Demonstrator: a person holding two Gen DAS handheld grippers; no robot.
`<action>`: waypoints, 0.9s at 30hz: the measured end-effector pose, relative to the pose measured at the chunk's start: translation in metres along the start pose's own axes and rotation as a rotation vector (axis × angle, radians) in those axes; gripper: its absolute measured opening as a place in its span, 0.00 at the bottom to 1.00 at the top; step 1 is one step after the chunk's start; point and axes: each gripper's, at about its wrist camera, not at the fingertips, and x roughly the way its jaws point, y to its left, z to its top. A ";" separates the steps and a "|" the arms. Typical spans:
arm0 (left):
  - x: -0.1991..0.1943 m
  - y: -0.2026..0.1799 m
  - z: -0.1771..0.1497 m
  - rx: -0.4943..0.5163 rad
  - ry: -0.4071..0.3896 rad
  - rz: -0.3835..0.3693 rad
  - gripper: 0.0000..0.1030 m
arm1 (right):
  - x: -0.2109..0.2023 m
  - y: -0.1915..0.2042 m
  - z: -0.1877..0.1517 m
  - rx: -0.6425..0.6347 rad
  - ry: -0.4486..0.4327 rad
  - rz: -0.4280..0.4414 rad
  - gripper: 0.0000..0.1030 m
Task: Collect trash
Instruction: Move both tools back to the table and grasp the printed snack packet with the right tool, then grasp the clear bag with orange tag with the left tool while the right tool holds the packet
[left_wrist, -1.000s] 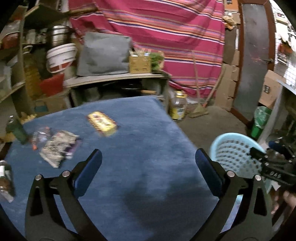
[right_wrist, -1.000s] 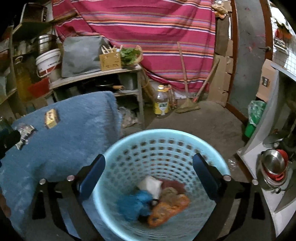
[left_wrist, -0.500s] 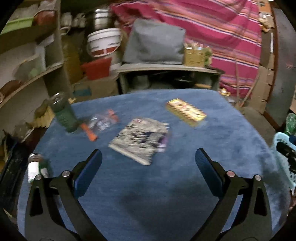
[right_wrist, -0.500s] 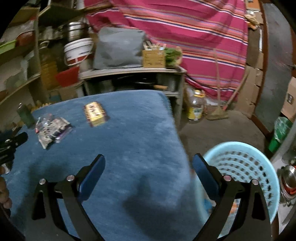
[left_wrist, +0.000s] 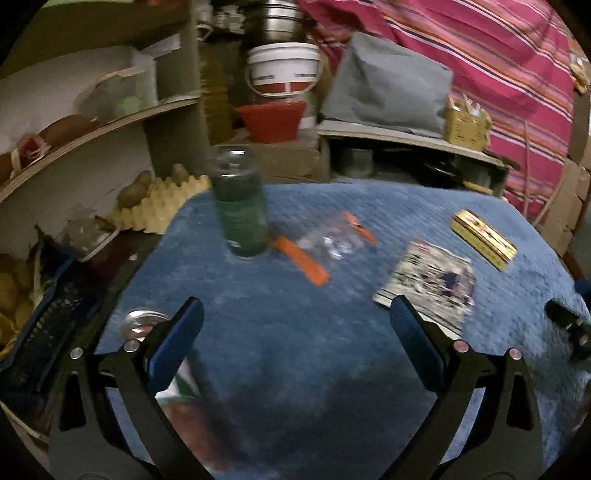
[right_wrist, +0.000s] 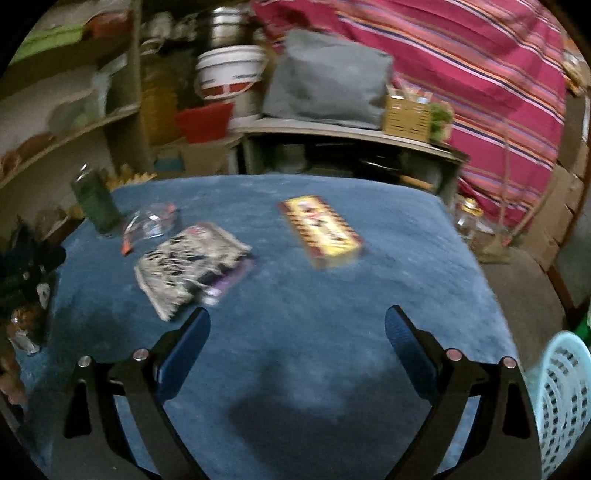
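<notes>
Left gripper (left_wrist: 295, 332) jaws wide apart, nothing between them, hovering over the blue cloth-covered table (left_wrist: 332, 387).

Left wrist view, left to right:
- Can (left_wrist: 142, 326) with a silver top at the near left, just behind the left finger, partly hidden.
- Green bottle (left_wrist: 242, 206) upright, far left of the table, well ahead of the jaws.
- Clear plastic wrapper with orange edges (left_wrist: 325, 242) just right of the bottle, one orange strip touching or nearly touching its base; motion blur, can't tell which.
- Black-and-white printed packet (left_wrist: 428, 280) flat on the cloth, ahead of the right finger; its near corner sits behind the fingertip.
- Yellow box (left_wrist: 482, 238) far right, apart from the packet.

Right gripper (right_wrist: 297, 334) also spread open and empty, over the near middle of the table.

Right wrist view, left to right:
- Bottle (right_wrist: 95, 201) far left.
- Wrapper (right_wrist: 151, 223) just beside it.
- Packet (right_wrist: 192, 267) just beyond the left fingertip, nearest item to this tool.
- Yellow box (right_wrist: 321, 230) ahead, roughly centred between the fingers but farther off.
- Light-blue perforated basket (right_wrist: 563, 398) at the near right edge, off the table, beside the right finger.

Both views blurred.
</notes>
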 end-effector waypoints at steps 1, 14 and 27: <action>0.001 0.008 0.002 -0.011 0.001 0.001 0.95 | 0.006 0.013 0.002 -0.017 0.006 0.012 0.91; 0.009 0.072 0.014 -0.069 -0.004 0.047 0.95 | 0.070 0.119 0.009 -0.227 0.127 -0.005 0.91; 0.026 0.049 0.031 -0.072 0.027 0.016 0.95 | 0.073 0.105 0.021 -0.205 0.096 0.094 0.41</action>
